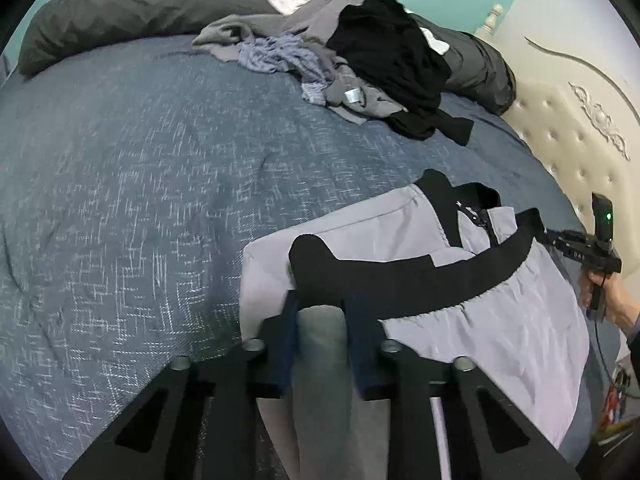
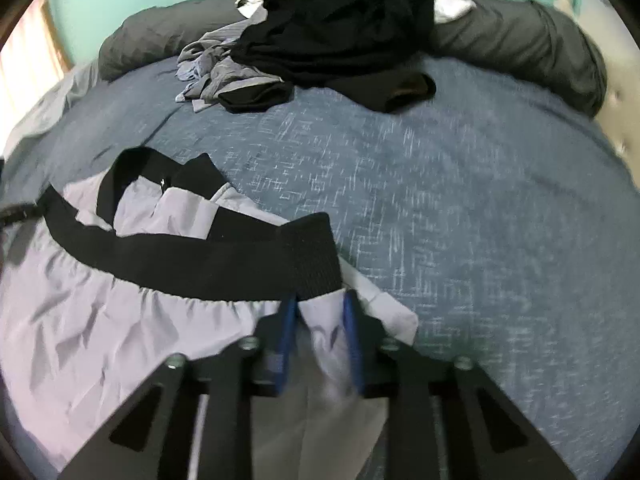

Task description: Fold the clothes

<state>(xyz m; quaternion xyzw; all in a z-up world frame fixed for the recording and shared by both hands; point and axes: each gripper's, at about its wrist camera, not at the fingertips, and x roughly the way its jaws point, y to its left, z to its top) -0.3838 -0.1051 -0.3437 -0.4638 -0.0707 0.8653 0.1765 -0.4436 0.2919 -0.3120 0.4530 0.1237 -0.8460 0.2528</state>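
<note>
Surface: we work over a bed with a blue-grey woven bedspread (image 1: 140,200), dark grey pillows (image 1: 132,4) along its far edge, a cream tufted headboard (image 1: 568,128) at one side and a mint-green wall behind.
Garment: the lavender jacket (image 1: 500,320) lies near us on the bedspread, a smooth, lightly creased fabric with black trim.
Garment details: we see a broad black ribbed hem band (image 2: 192,260) running across it in a curve, gathered stitching where the lavender cloth meets the band, a black collar (image 2: 132,168) and a short dark zip at the neck.
Garment position: it is spread between the two grippers, the hem band lifted off the body of the jacket and stretched from one gripper to the other.
Left gripper: our left gripper (image 1: 320,304) has its blue-padded fingers narrowly apart with lavender cloth and the end of the black band pinched between them.
Right gripper: our right gripper (image 2: 320,300) is likewise closed down on the other end of the band, lavender fabric bunched between its blue pads; in the left wrist view it shows at the far edge of the jacket, held in a hand (image 1: 612,296).
Unfolded pile: a heap of black, grey and pale blue clothes (image 2: 320,32) sits well apart from the jacket, up against the pillows.
</note>
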